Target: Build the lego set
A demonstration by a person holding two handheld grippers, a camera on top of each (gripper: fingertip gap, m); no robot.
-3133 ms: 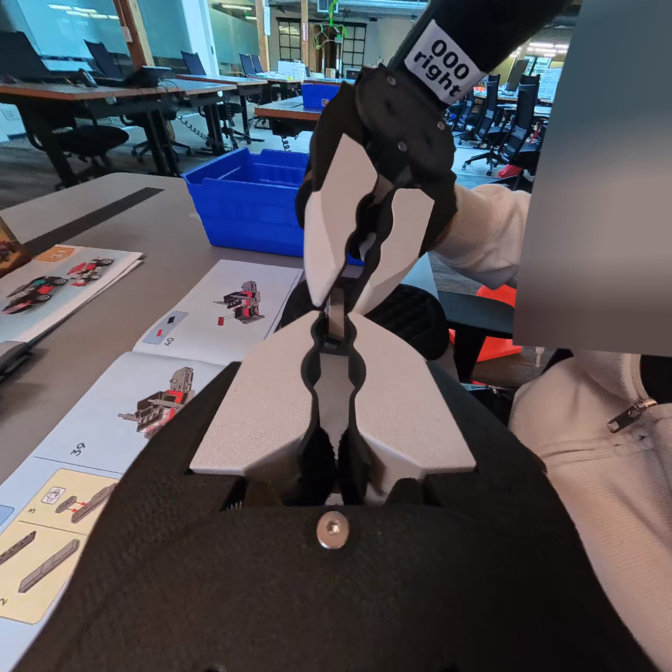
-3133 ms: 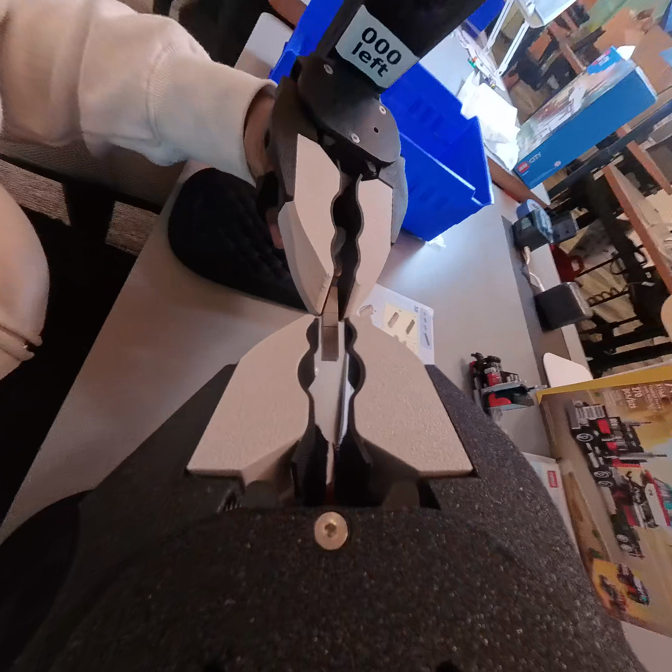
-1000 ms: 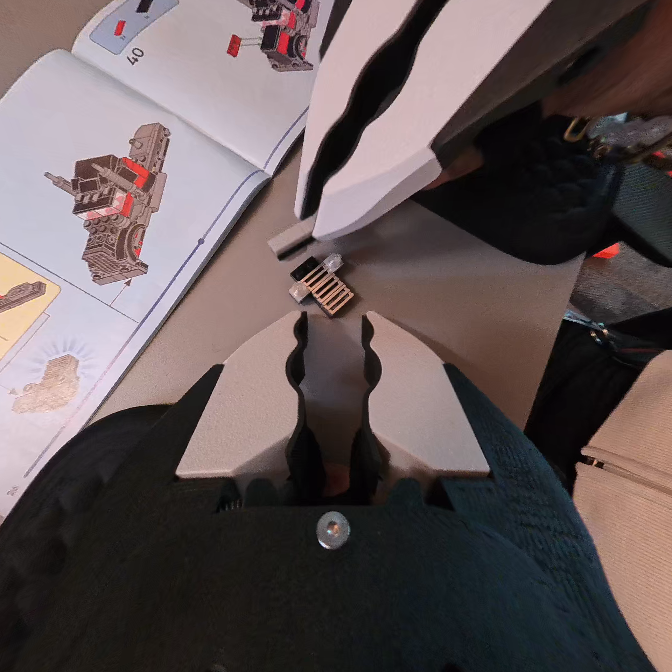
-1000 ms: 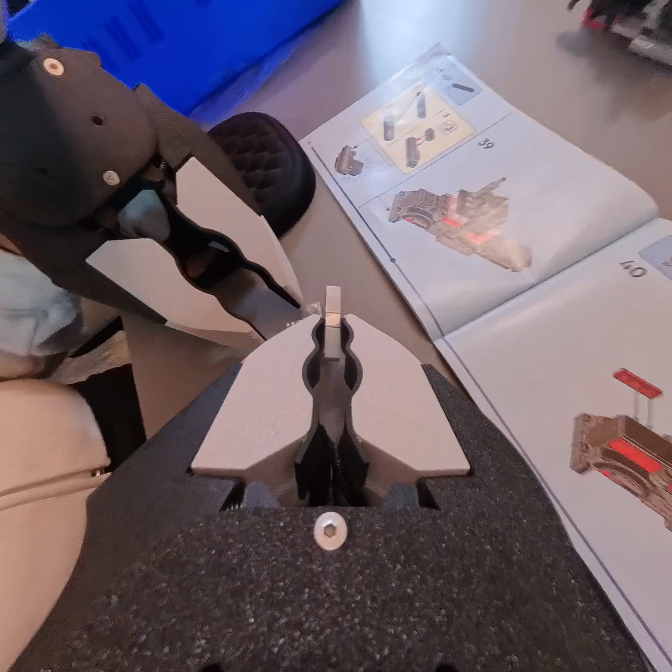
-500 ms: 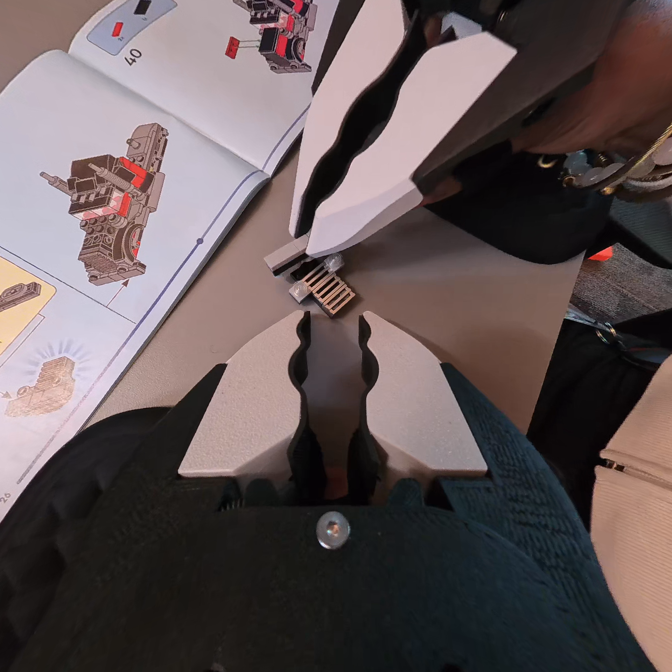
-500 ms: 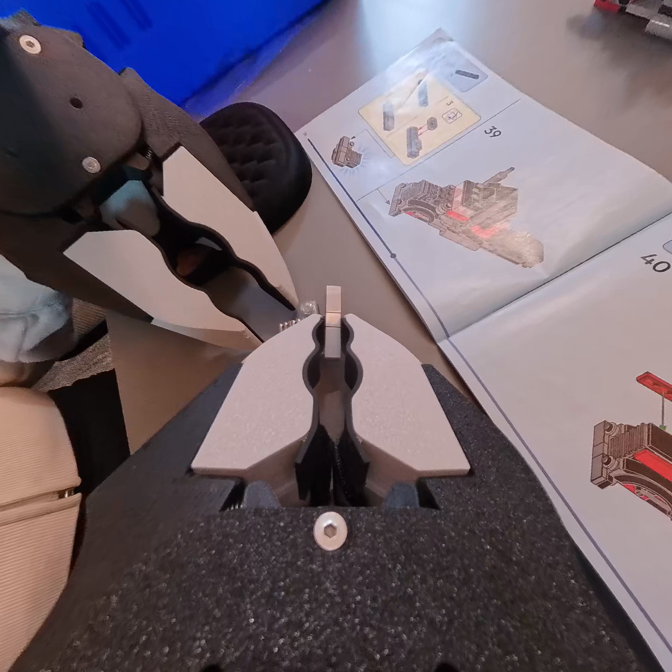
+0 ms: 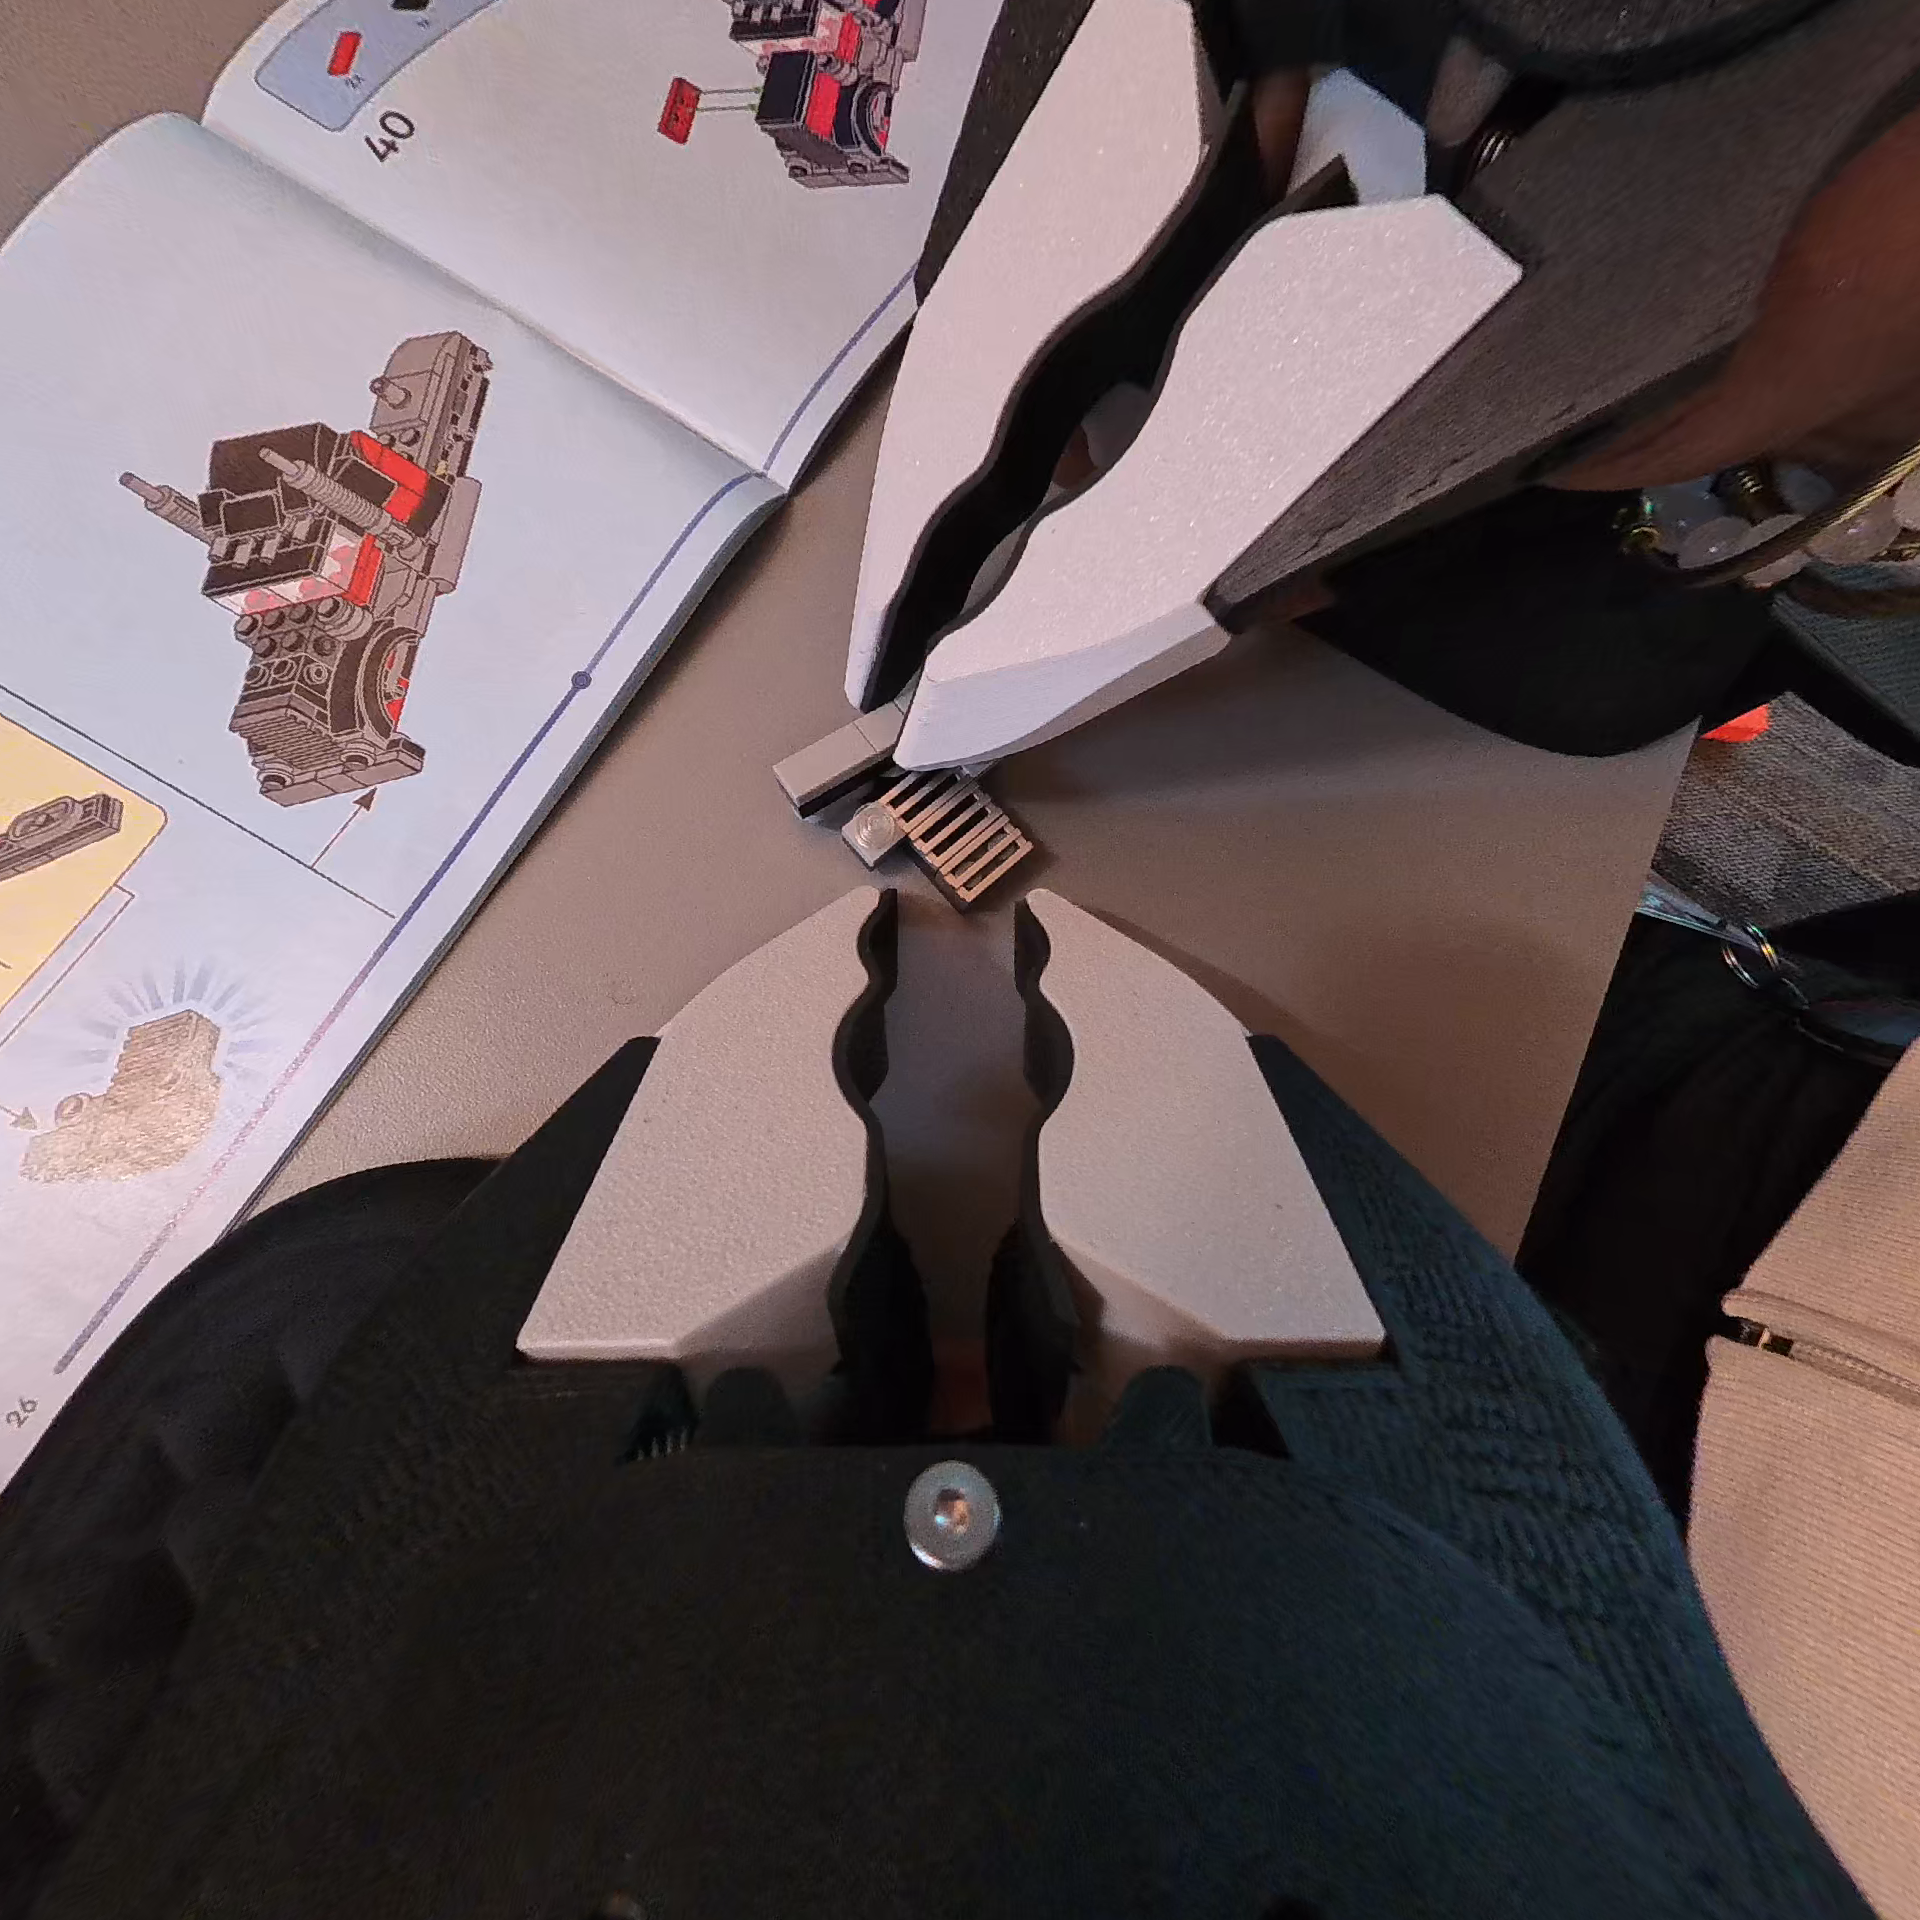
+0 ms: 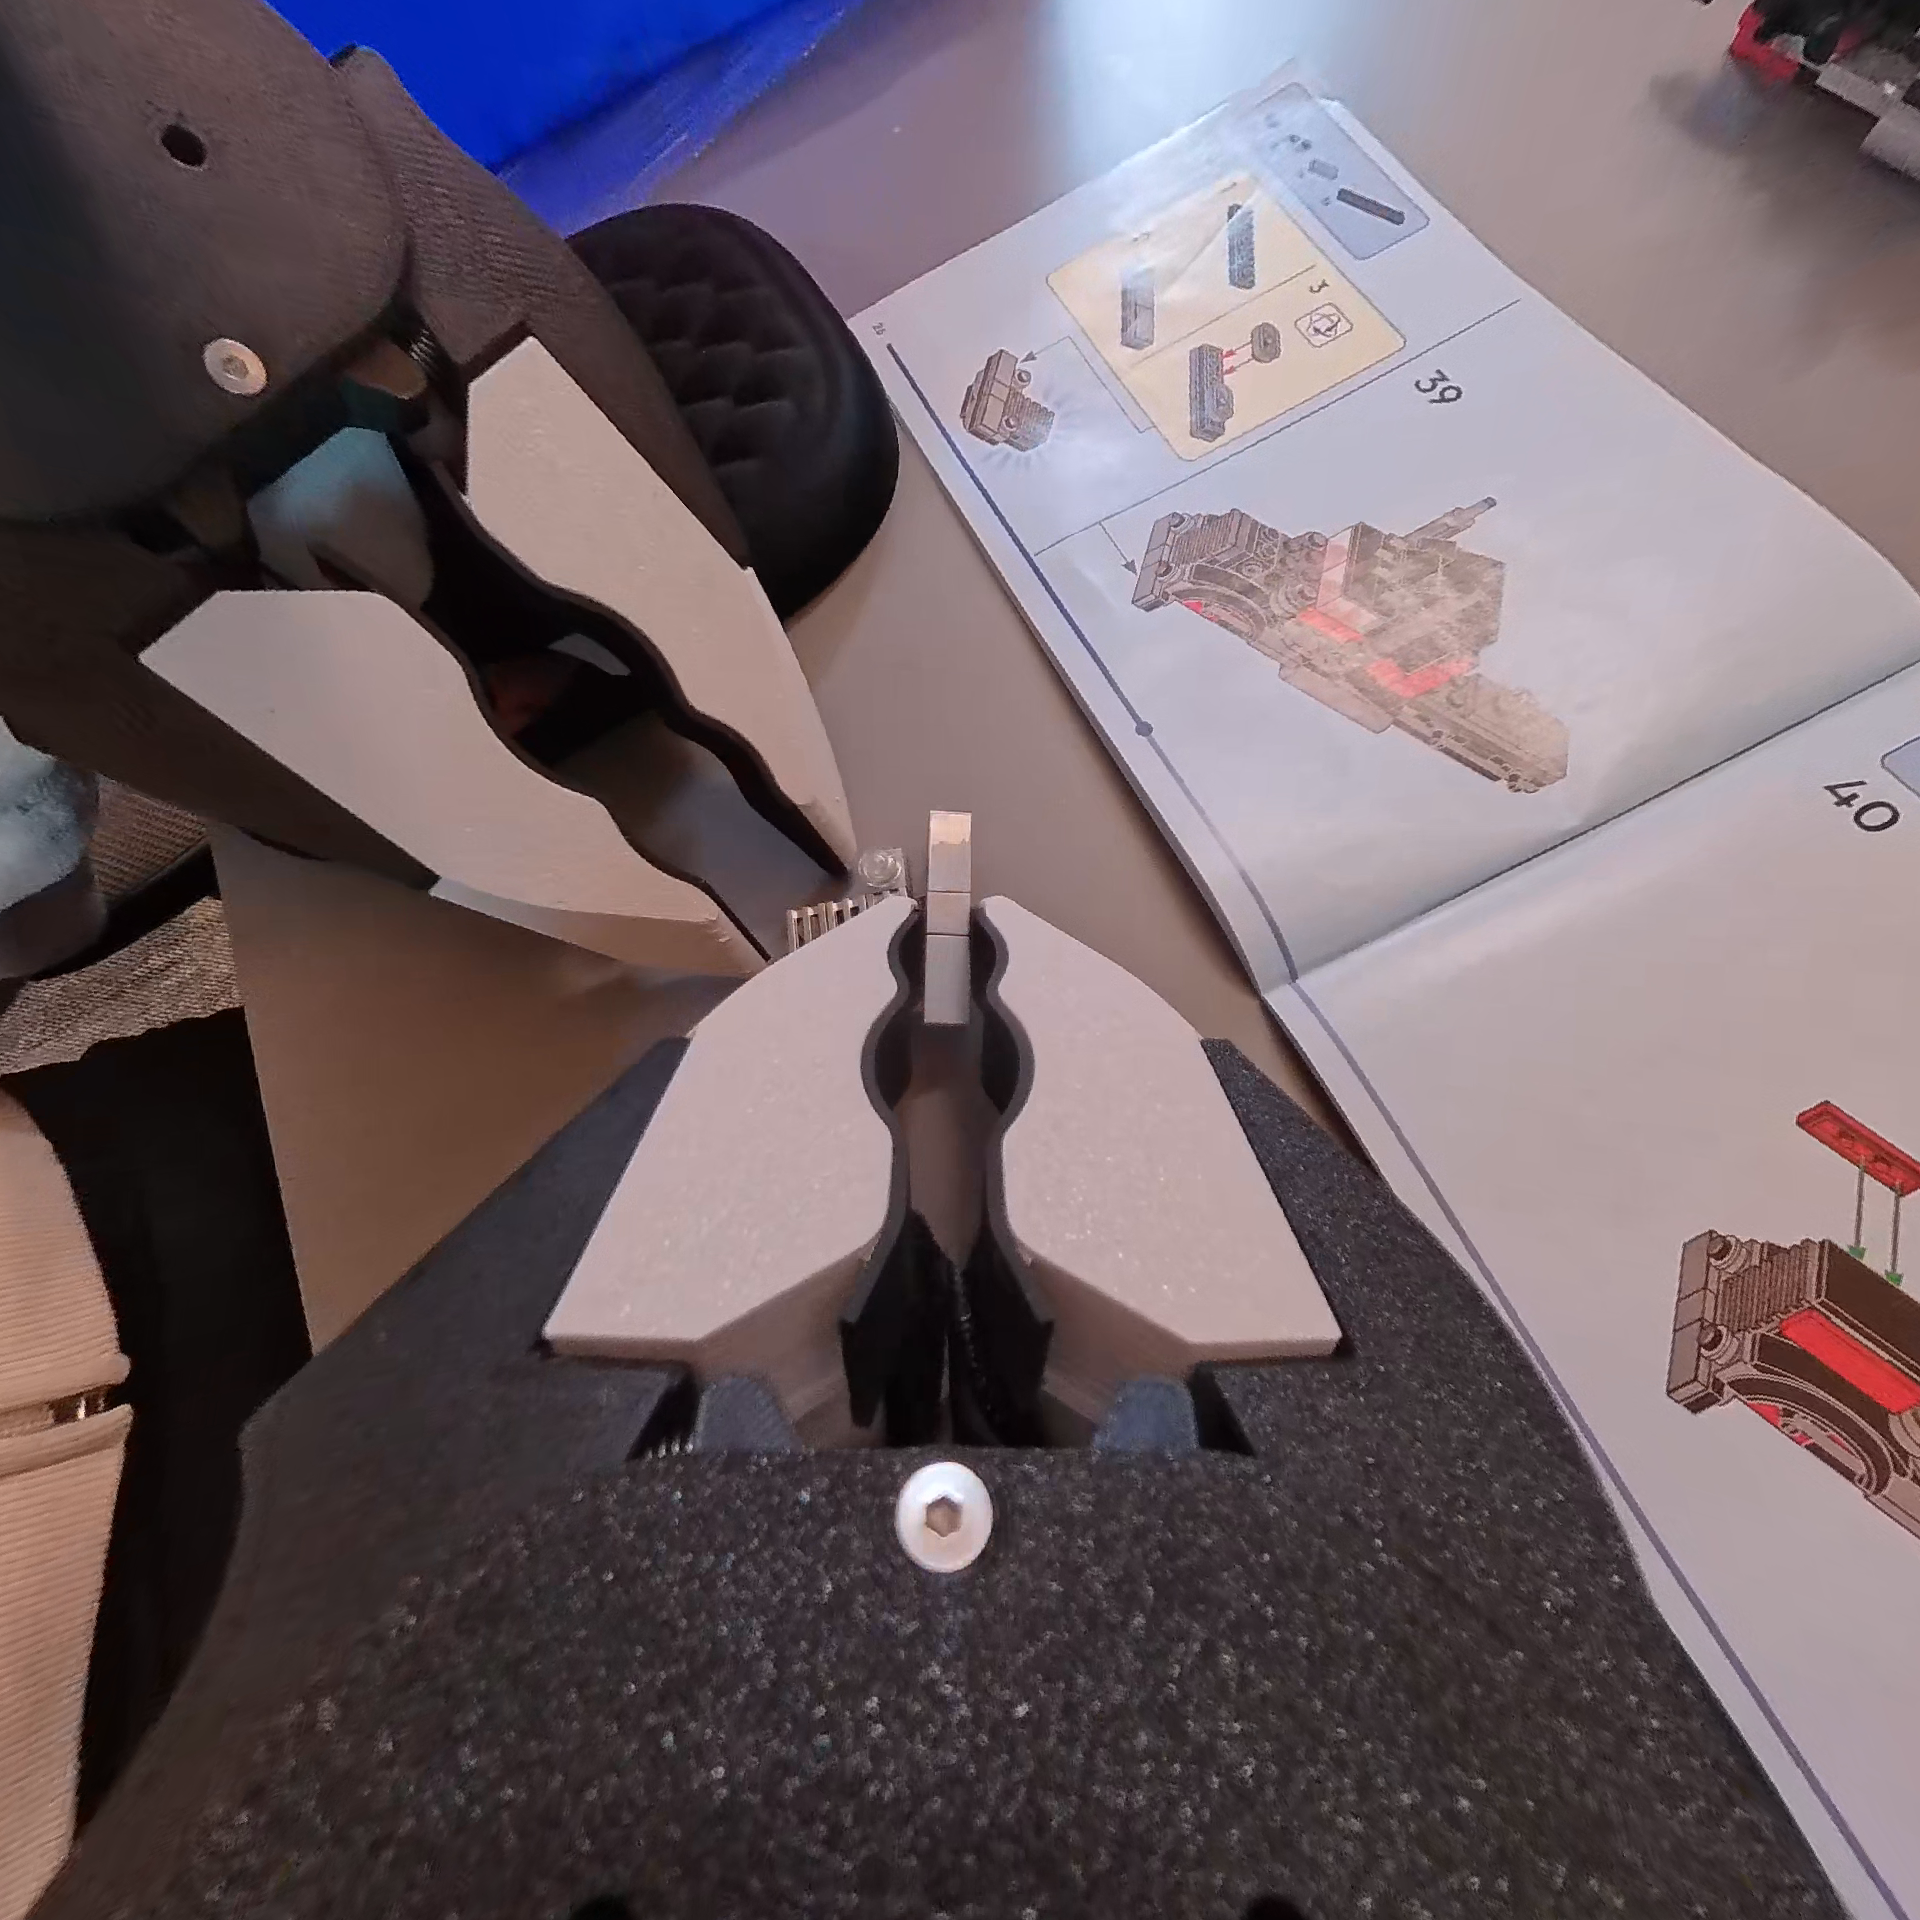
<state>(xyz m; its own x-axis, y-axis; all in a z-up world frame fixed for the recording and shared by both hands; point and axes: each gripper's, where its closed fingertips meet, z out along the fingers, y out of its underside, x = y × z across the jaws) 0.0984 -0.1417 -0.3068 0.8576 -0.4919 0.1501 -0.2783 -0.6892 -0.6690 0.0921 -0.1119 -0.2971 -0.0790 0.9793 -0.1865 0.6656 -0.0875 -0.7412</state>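
Observation:
A small assembly [image 7: 961,836] lies on the grey table: a black plate with a grey grille tile and clear round studs. My left gripper [image 7: 953,899] is open and empty, its tips just in front of the assembly. My right gripper [image 7: 888,727] comes in from the upper right, shut on a flat grey piece [image 7: 831,766] held at the assembly's far end. In the right wrist view my right gripper [image 8: 948,902] clamps the grey piece [image 8: 951,852] edge-up. The left gripper [image 8: 795,914] is open beside the grille tile [image 8: 831,920] and a clear stud [image 8: 881,864].
An open instruction booklet [image 7: 436,343] lies left of the assembly; it also shows in the right wrist view [image 8: 1455,644]. A black quilted pad [image 8: 748,395] and a blue bin [image 8: 623,62] are behind. A part-built model [image 8: 1829,52] stands far off. The table edge [image 7: 1590,1039] is close. Left and right tips are no more than a few centimetres apart.
Three seconds ago both grippers held the grey piece in the air. The left gripper has let go and opened. Both have dropped to the table, and the right has edged the piece onto the assembly's end.

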